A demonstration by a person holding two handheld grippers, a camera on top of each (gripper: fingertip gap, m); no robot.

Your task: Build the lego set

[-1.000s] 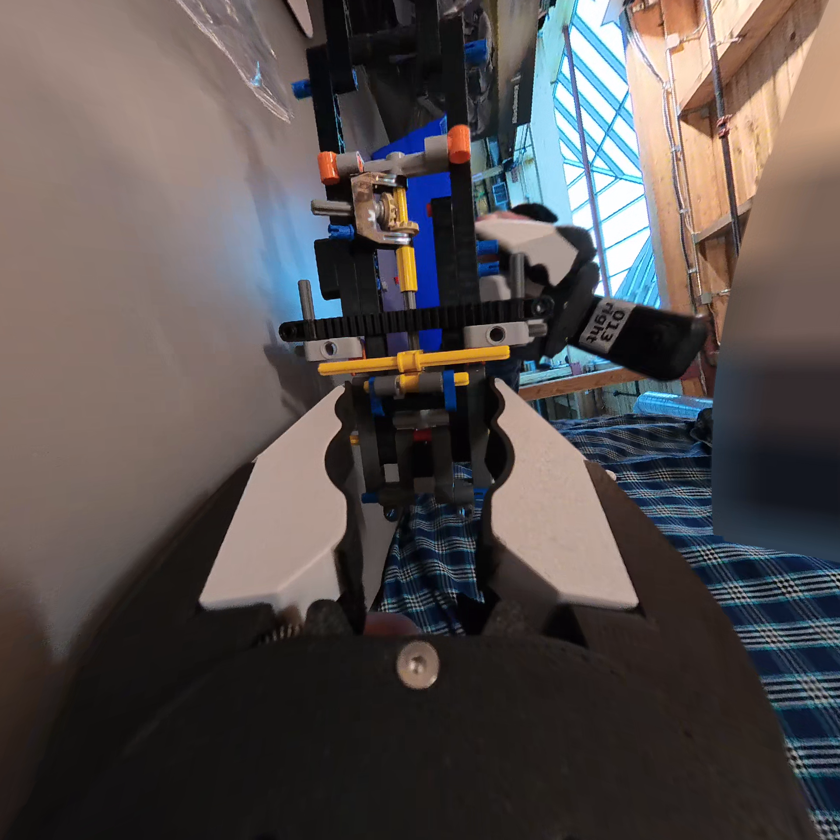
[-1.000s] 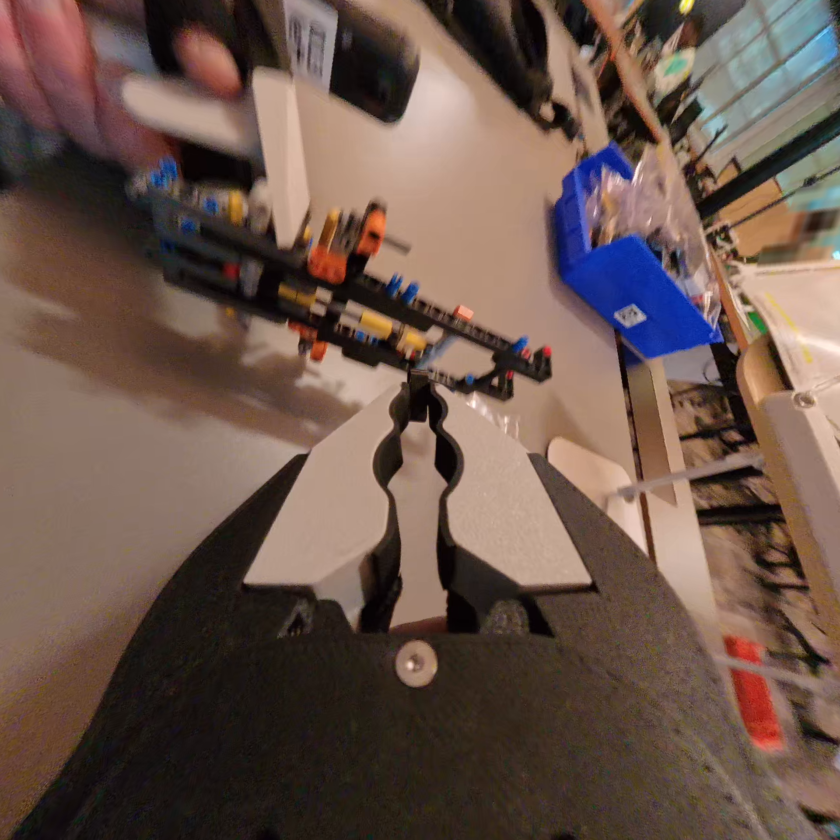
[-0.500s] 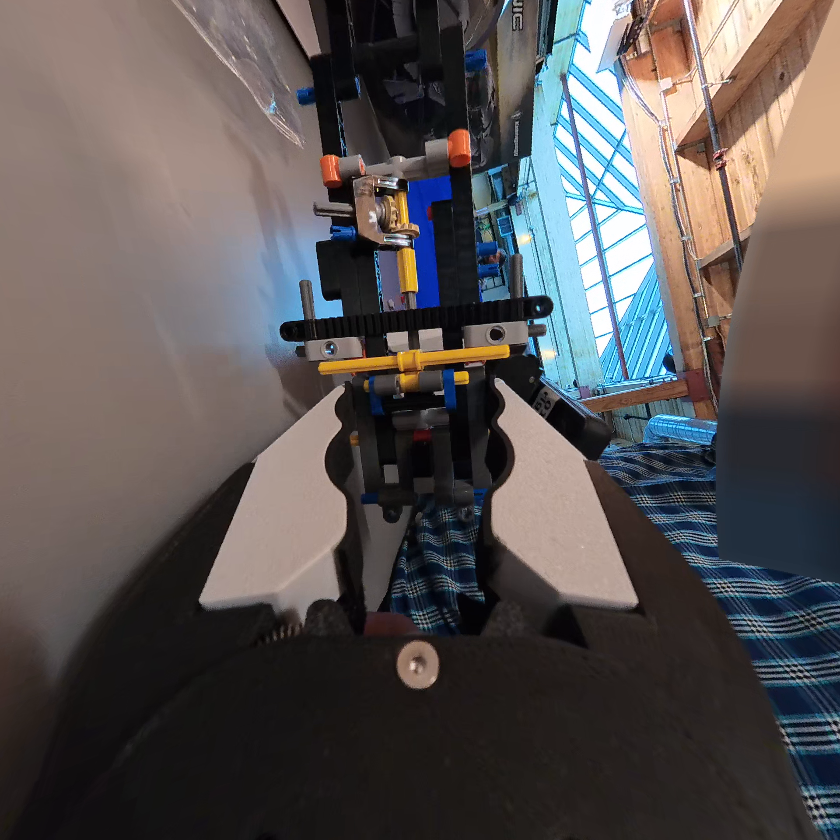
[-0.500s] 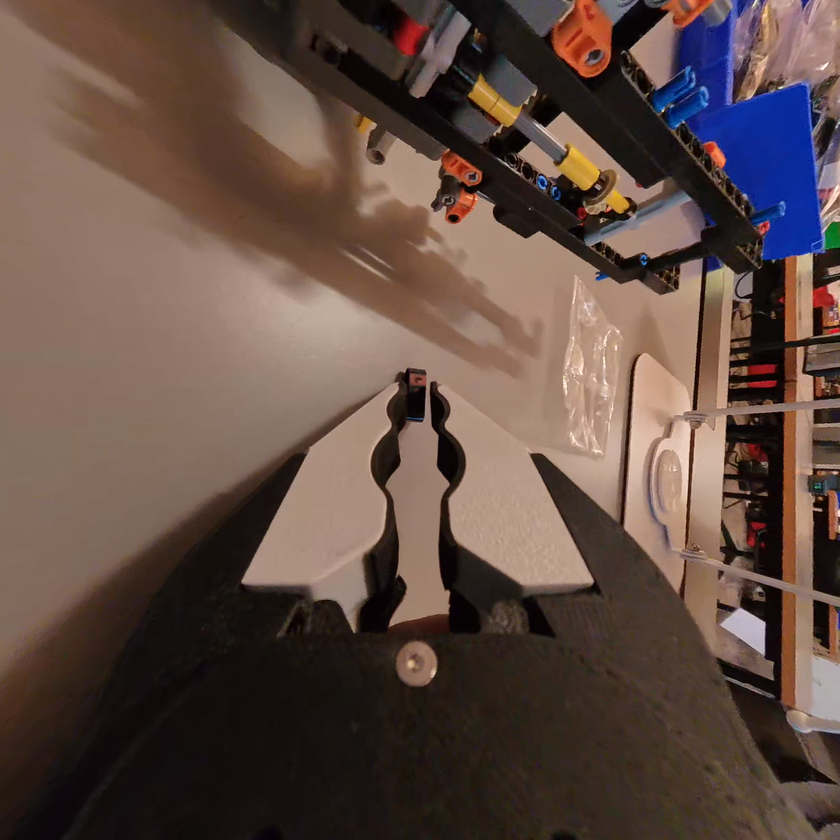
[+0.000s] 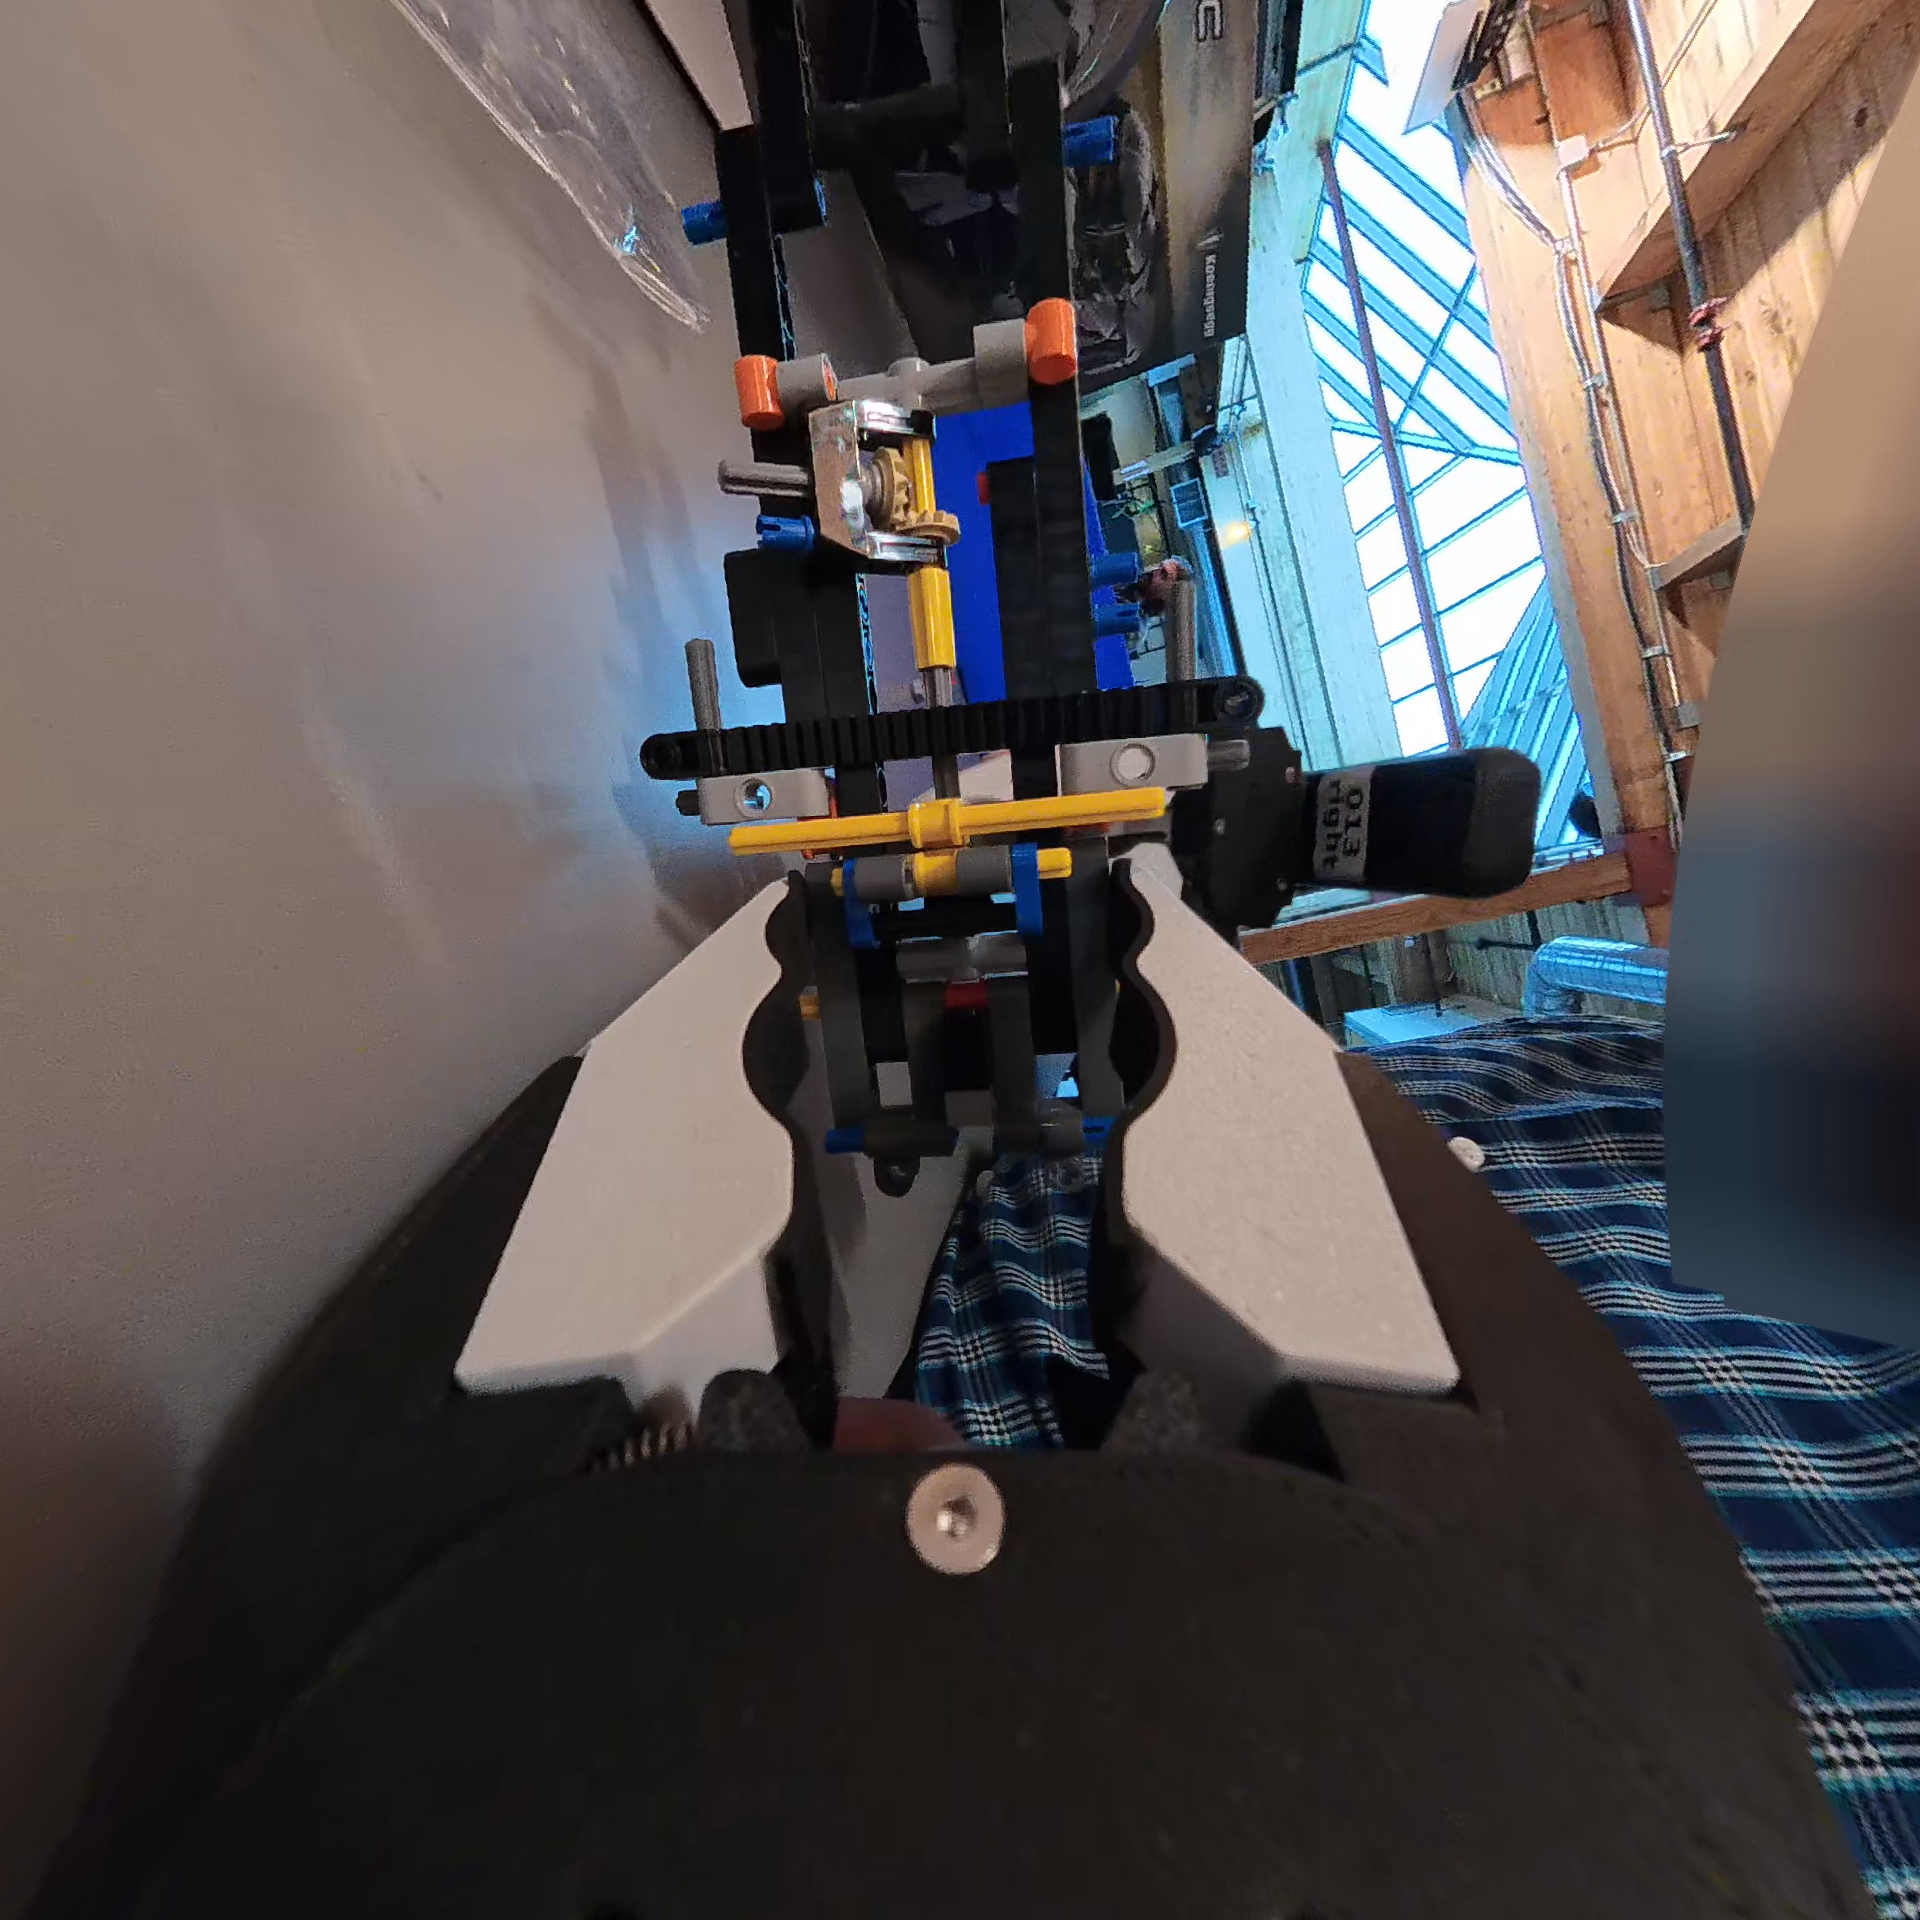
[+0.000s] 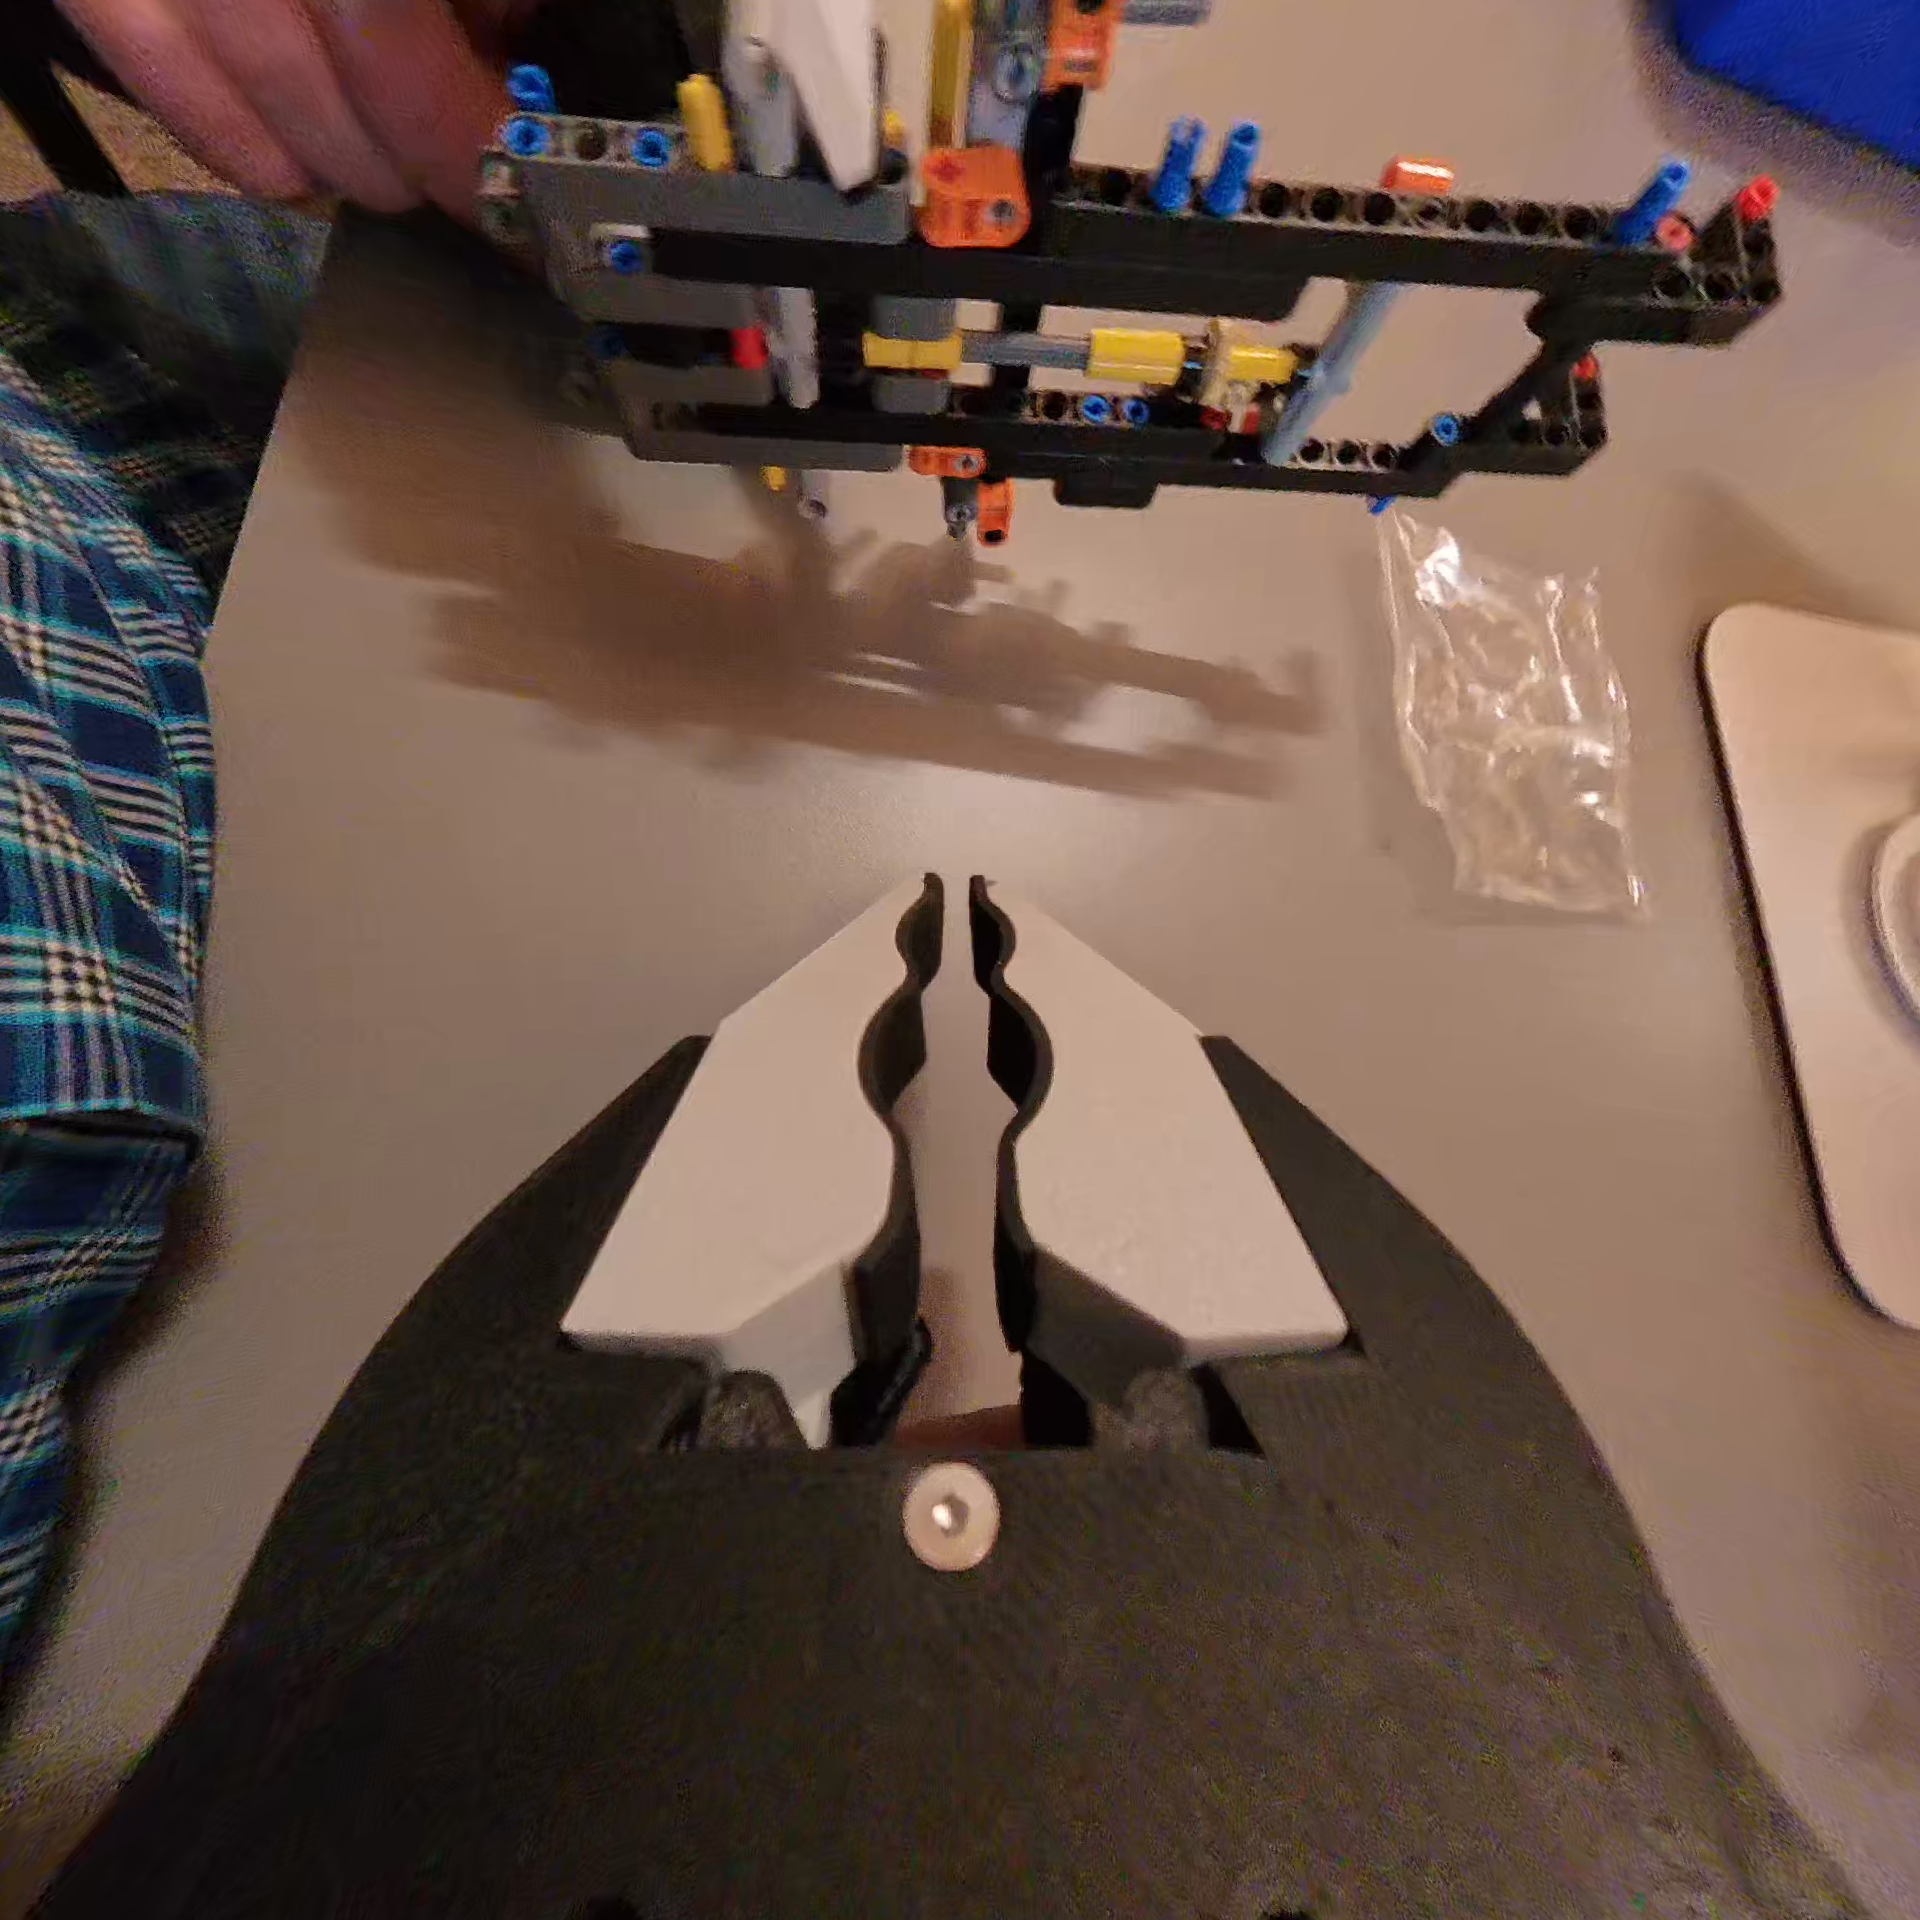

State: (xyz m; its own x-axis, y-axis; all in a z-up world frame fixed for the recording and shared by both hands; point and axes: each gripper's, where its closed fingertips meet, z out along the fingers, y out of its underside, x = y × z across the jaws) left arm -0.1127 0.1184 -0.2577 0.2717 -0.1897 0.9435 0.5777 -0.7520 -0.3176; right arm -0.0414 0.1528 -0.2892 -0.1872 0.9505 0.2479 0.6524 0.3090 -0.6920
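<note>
- Left tongs (image 5: pixel 951 894): white fingers with black wavy pads, clamped on the near end of the lego chassis (image 5: pixel 935 644); one pad presses each side of the frame.
- Lego chassis, left wrist view: long black beam frame running away from the camera, carrying a black toothed rack (image 5: pixel 935 717) across it, a yellow cross axle (image 5: pixel 945 826) just below the rack, orange bushes, blue pins and a tan gear in a metallic-looking housing.
- Lego chassis (image 6: pixel 1091 301), right wrist view: held in the air above the grey worktop (image 6: pixel 623 935), lengthwise left to right, its shadow falling on the surface beneath.
- Right tongs (image 6: pixel 951 883): tips nearly together with a thin gap, nothing between them; positioned near the chassis, apart from it, above the worktop.
- Right tongs' black body (image 5: pixel 1382 831), left wrist view: just beside the chassis on its right side, bearing a white label.
- Clear plastic bag (image 6: pixel 1507 717): crumpled, lying on the worktop right of the chassis shadow.
- Blue bin (image 6: pixel 1808 73): upper right corner, partly cut off.
- Pale board (image 6: pixel 1808 914): rounded corner, right edge of the worktop.
- Blue plaid sleeve (image 6: pixel 94 727): left edge; blurred fingers (image 6: pixel 291 94) at the chassis's left end.
</note>
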